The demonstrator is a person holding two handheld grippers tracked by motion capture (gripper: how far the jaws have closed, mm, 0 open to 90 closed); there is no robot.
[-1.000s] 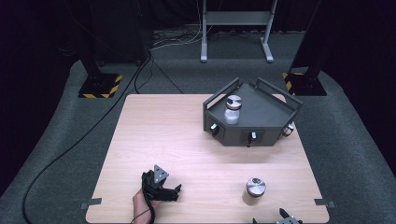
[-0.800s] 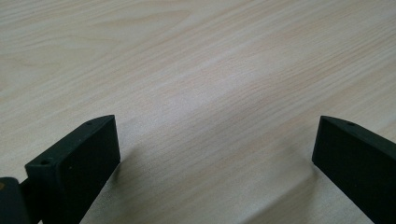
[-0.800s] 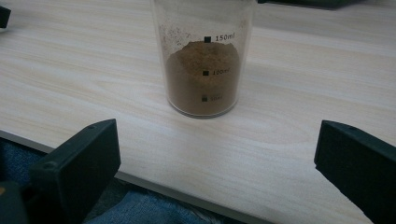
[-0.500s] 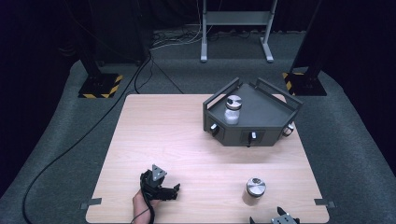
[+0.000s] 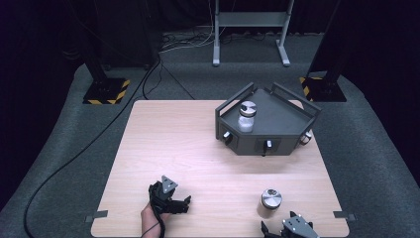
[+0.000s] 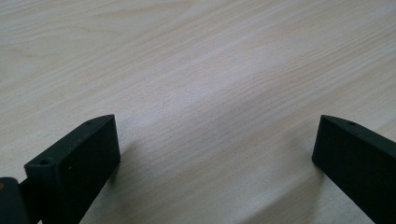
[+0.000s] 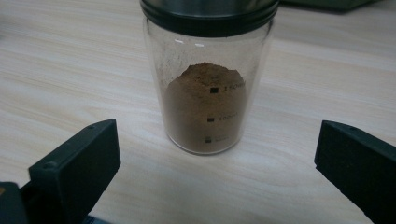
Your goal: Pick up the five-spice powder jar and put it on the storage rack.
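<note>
Claws both gape: the left claw (image 5: 171, 201) rests unmoved at 7 o'clock on the bench (image 5: 198, 148); the right claw (image 5: 289, 232) has crept toward the brown-powder jar (image 5: 271, 202) at 5 o'clock, probably about to grasp.

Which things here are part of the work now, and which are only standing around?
In use:
- right gripper, open
- jar of brown powder before its jaws

Not in use:
- grey tray
- jar of white powder in it
- left gripper, open over bare table

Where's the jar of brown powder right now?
High view: jar of brown powder stands upright near the table's front right edge, just ahead of the open right hand-held gripper.
</note>
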